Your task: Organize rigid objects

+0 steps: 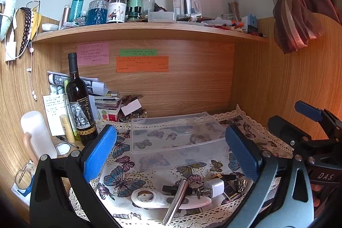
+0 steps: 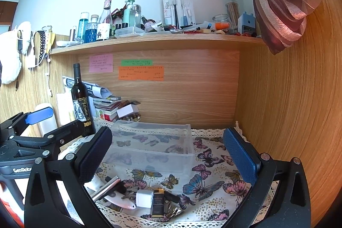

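Tongs spread wide and empty above the butterfly cloth (image 1: 128,176).

Left wrist view: left gripper (image 1: 171,151) frames the clear plastic bin (image 1: 177,138) ahead; small rigid items (image 1: 188,191) lie just below. Right wrist view: right gripper (image 2: 168,155) likewise gapes, bin ahead, charger block (image 2: 145,198) below-left.

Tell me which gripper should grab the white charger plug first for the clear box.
Left, probably. The white charger plug lies between and just below the left gripper, whose fingers are open. From the right gripper, also open, the plug sits down towards its left finger, off centre.
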A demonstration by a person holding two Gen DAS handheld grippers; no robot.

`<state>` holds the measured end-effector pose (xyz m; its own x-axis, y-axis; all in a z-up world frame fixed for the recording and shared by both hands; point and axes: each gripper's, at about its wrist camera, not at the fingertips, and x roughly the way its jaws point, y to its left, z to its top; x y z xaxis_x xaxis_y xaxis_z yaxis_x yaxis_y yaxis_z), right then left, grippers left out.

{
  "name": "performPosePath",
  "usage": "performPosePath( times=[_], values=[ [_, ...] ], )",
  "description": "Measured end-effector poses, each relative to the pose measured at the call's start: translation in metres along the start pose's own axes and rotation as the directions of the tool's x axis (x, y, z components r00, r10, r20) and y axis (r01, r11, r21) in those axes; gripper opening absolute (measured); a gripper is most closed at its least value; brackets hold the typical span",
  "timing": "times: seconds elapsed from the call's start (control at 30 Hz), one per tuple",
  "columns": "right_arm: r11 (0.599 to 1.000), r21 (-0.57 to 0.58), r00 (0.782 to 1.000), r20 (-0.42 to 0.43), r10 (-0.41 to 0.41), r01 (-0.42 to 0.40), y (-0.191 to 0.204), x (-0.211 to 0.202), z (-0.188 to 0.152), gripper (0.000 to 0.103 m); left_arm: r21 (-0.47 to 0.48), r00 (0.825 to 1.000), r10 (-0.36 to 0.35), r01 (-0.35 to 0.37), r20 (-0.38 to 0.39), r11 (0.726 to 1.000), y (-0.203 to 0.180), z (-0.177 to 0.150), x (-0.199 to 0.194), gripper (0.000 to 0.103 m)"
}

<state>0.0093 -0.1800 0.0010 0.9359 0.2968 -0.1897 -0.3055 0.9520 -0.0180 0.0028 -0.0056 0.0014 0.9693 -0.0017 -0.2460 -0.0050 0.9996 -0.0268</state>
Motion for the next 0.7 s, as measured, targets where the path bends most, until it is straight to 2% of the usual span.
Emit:
performPosePath(
  times=[0.7],
  values=[
    [1.0, 0.013, 1.0, 0.0, 0.002, -0.002, -0.0024, -0.001, -0.0006, 0.103, 0.003, 1.0, 0.006, -0.006, 0.005, 1.0, -0.0005, -0.0007, -0.0014, 0.103]
  ],
)
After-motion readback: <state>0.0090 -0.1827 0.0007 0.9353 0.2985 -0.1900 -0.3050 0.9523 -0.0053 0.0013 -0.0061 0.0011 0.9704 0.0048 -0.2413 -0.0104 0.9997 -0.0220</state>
